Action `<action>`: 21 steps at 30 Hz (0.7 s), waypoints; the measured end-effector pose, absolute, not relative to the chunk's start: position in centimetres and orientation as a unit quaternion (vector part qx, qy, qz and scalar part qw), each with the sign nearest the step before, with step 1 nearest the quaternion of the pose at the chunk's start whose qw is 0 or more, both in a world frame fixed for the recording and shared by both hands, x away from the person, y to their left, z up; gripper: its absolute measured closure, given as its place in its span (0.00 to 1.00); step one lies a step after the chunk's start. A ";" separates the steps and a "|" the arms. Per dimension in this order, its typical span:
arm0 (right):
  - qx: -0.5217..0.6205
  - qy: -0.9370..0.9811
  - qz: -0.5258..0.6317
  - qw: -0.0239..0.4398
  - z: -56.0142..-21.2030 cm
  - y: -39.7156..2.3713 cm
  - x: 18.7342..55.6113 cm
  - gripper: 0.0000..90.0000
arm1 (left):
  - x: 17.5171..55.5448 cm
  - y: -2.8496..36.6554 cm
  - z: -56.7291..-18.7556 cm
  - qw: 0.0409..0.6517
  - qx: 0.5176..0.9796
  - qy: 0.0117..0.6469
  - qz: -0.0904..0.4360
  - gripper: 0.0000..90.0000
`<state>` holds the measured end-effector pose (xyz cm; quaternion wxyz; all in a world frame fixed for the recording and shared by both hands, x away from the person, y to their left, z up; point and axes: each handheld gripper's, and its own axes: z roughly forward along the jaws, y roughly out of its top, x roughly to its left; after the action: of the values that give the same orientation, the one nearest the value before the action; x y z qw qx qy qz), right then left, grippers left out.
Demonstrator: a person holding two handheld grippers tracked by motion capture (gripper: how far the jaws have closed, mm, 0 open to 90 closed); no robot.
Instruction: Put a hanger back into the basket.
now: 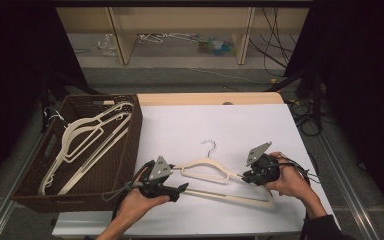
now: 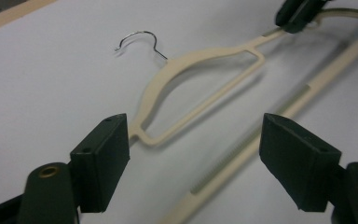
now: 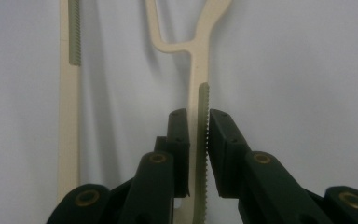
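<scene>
A cream plastic hanger (image 1: 205,167) with a metal hook lies on the white table (image 1: 220,125). At its right shoulder, my right gripper (image 1: 245,176) is shut on the hanger's arm. In the right gripper view that ribbed arm (image 3: 204,70) runs straight between the two pads of the gripper (image 3: 198,126). My left gripper (image 1: 182,189) hovers at the hanger's left end, over the bottom bar. In the left gripper view it (image 2: 198,158) stands wide open, and the bar (image 2: 242,154) passes below the gap untouched. The hanger's body (image 2: 191,60) lies just ahead.
A brown wicker basket (image 1: 130,145) stands at the table's left edge and holds several cream hangers (image 1: 87,135). The table's near edge is close under both hands. Shelving and cables lie on the floor behind the table.
</scene>
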<state>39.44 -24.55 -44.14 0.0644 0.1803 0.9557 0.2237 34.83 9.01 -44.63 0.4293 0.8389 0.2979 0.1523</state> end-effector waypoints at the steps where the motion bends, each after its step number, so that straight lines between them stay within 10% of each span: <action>1: 0.178 0.955 0.226 0.067 -44.1 -24.6 39.4 0.88 | 35.7 8.5 -44.9 0.427 0.838 0.306 0.148 0.28; 21: 0.175 0.953 0.236 0.069 -43.1 -24.7 38.8 0.88 | 41.9 4.2 -48.0 0.353 0.871 0.310 0.146 0.42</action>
<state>38.76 -24.69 -43.10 0.0690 0.1750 0.9534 0.2358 41.91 4.23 -47.98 0.3528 0.8708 0.3097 0.1462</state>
